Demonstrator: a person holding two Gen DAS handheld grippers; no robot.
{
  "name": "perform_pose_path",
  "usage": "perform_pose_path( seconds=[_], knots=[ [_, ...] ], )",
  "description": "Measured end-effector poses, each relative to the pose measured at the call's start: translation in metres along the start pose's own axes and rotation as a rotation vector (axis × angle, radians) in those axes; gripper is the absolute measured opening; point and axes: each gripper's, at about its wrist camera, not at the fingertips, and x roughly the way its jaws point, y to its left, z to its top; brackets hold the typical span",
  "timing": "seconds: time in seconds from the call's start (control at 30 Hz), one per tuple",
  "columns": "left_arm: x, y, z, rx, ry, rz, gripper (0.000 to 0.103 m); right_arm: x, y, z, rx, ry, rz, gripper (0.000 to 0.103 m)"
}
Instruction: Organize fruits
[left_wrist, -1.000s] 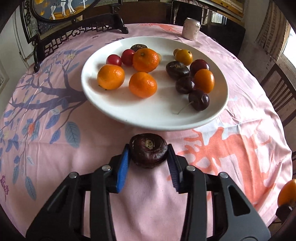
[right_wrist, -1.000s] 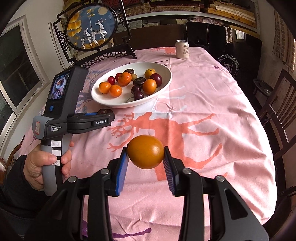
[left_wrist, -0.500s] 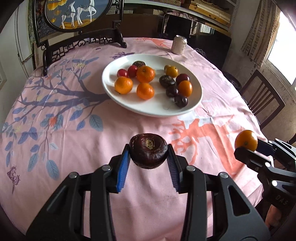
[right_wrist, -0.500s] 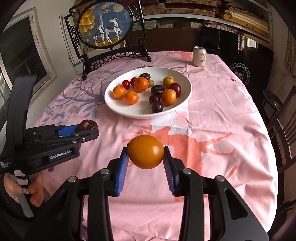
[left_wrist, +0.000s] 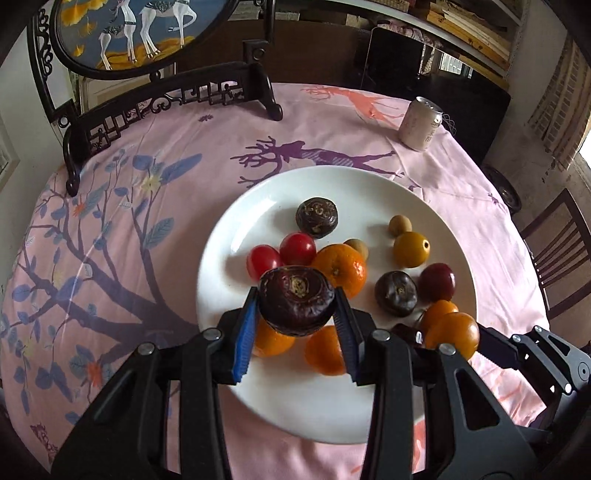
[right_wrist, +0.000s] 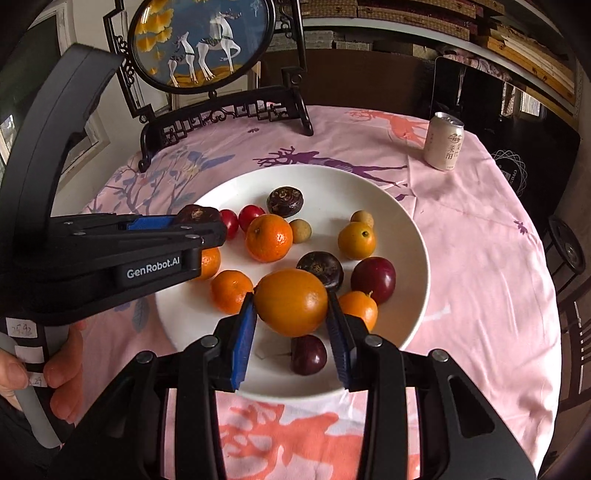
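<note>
Left gripper (left_wrist: 295, 325): blue pads clamped on a dark brown water chestnut (left_wrist: 296, 300), held over the white plate (left_wrist: 236, 221). Right gripper (right_wrist: 291, 332): pads clamped on a smooth orange fruit (right_wrist: 291, 301), possibly a kumquat, over the same plate. Plate holds mandarins (right_wrist: 269, 238), cherry tomatoes (left_wrist: 297, 248), dark plums (right_wrist: 373, 280). Drink can (right_wrist: 443, 141) stands well apart on the pink tablecloth (right_wrist: 480, 258).

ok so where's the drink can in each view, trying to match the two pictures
Left wrist view: the drink can stands upper right, on the pink cloth beyond the white plate.
Right wrist view: the drink can again stands upper right, beyond the plate.
Shared landmark: the round deer picture in its dark stand, top left in both.
</note>
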Motion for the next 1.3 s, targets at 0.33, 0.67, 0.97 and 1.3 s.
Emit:
perform_pose_path(
  seconds=[0.33,0.67,0.97,1.3],
  knots=[
    [0.020,0.005,0.002,0.002,0.012,0.006,0.048,0.030,-0.002,0.005,0.001,0.017,-0.020,0.058],
    [-0.043,0.005,-0.012,0.031,-0.112,-0.012,0.096,-0.018,0.014,-0.003,-0.041,-0.052,-0.062,0.065],
    [-0.116,0.002,-0.062,0.063,-0.233,0.003,0.101,-0.076,0.024,-0.036,0.027,-0.126,-0.141,0.065],
    [-0.147,0.006,-0.129,0.060,-0.232,0.006,0.101,-0.106,0.028,-0.096,0.124,-0.147,-0.268,0.102]
  ],
)
